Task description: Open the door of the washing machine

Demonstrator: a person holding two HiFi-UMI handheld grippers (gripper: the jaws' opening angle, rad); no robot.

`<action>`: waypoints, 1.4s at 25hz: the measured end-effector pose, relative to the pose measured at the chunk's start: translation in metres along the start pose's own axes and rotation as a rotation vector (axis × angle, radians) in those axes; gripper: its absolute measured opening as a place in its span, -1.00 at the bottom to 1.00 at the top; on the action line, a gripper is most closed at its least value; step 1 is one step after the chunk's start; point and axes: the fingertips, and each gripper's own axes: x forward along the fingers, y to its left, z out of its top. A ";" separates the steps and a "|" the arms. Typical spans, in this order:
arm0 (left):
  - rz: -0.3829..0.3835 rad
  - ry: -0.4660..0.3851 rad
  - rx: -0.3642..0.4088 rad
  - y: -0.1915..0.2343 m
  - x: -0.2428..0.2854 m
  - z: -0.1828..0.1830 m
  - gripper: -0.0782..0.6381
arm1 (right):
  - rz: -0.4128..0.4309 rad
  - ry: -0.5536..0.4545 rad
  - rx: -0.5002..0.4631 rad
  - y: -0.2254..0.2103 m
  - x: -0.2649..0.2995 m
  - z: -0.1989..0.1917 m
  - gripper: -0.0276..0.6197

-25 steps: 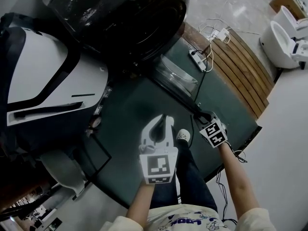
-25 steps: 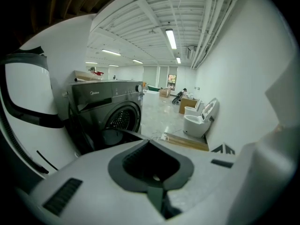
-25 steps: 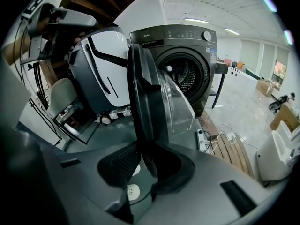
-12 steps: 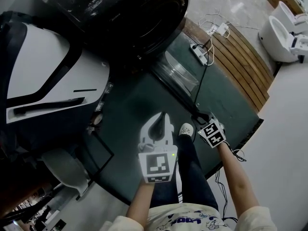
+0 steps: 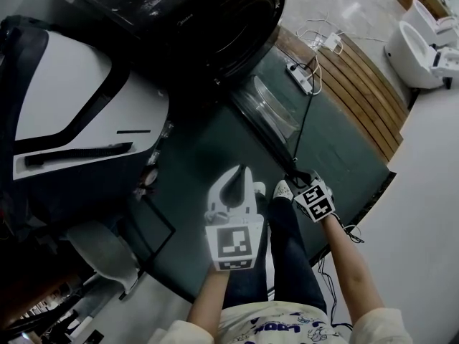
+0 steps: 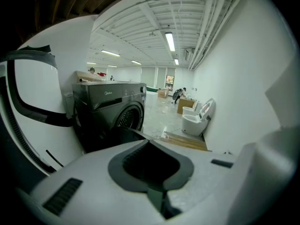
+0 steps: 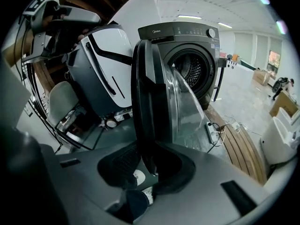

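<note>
Far left: white appliance with black trim [image 5: 72, 113], just beside the dark grey front-loading washing machine [image 5: 208, 20]. The drum mouth is uncovered.

Left tongs [image 5: 241, 176]: shut, nothing between them. They hang free over the dark green floor [image 5: 201, 156], apart from the machine.

Round black-rimmed door with clear glass bowl [image 5: 271, 106]: swung out from the machine front, upright on edge. Its long axis runs from the hinge at the machine to the free rim near the person.

Right tongs [image 5: 297, 180]: clamped on that free rim. In the right gripper view the black rim passes straight between the jaws, with the bowl bulging to its right, toward the drum.

The door lies between the two tongs, and only the right hand has it.

Judgement: the door looks roughly square to the machine front, so mostly open. Any further swing goes toward the left tongs' side, away from the bowl face.

Right of the door: pale power strip [image 5: 300, 77] beside brown slatted wooden boards [image 5: 358, 99].
</note>
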 end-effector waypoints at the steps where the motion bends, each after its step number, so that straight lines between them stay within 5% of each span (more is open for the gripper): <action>1: 0.000 0.000 -0.001 0.002 -0.002 -0.001 -0.77 | -0.001 -0.002 0.005 0.004 0.001 0.000 -0.62; 28: 0.056 0.005 -0.048 0.024 -0.024 -0.021 -0.78 | 0.005 -0.035 0.090 0.056 0.017 0.002 -0.58; 32: 0.065 0.005 -0.052 0.027 -0.027 -0.021 -0.78 | -0.006 -0.035 0.122 0.055 0.018 0.001 -0.54; 35: 0.073 0.002 -0.054 0.028 -0.029 -0.019 -0.78 | -0.012 -0.033 0.137 0.055 0.015 0.002 -0.31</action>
